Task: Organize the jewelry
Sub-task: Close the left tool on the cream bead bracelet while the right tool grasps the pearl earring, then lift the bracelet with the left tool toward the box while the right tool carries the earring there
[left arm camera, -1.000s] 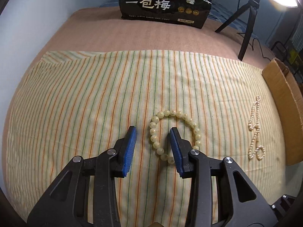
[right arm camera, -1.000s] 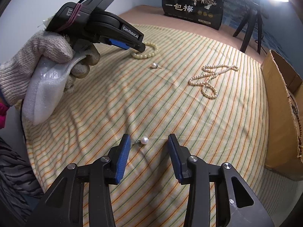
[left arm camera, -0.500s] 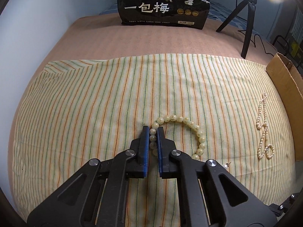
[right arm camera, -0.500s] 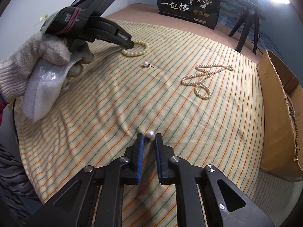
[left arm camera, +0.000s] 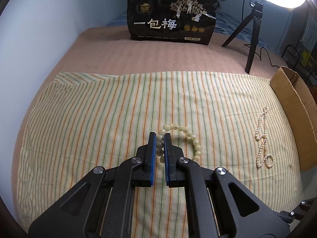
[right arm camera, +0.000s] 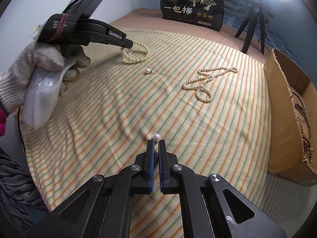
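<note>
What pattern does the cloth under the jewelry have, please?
Cream cloth with thin green and orange stripes; clearest in the left wrist view.

Cream bracelet (left arm camera: 186, 136) on green-and-orange striped cloth (left arm camera: 99, 119)

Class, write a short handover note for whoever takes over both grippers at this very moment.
Left gripper: shut on the bead bracelet, which lies on the striped cloth.
Right gripper: shut on the near pearl earring by its post.
Second earring and pearl necklace: loose on the cloth.
Cardboard box: on the right, brown beads already inside.
Left: all four pieces not yet put away.
</note>
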